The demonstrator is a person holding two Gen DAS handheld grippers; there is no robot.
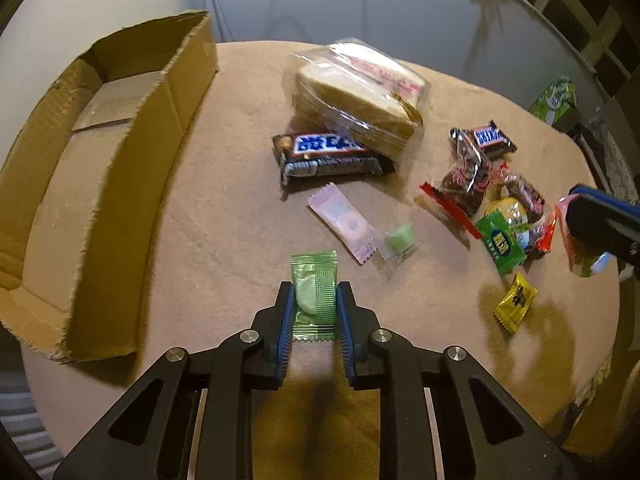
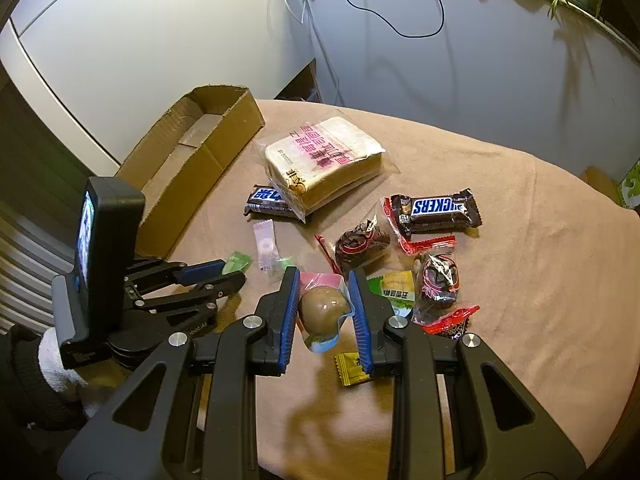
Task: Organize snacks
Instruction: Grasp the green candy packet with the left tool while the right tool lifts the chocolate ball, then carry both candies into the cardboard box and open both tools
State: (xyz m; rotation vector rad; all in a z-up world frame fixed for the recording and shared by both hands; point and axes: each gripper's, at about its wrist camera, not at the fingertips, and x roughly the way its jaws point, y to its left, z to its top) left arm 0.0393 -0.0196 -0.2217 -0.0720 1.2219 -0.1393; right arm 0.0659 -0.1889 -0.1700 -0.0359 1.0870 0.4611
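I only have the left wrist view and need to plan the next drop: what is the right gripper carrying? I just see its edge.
Observer: The right gripper is shut on a brown egg in a clear packet.
Operator: Anything under it?
Observer: A yellow candy lies on the cloth, partly behind its right finger.
Operator: And my green packet, from there?
Observer: Only its end shows past the left gripper's fingers.
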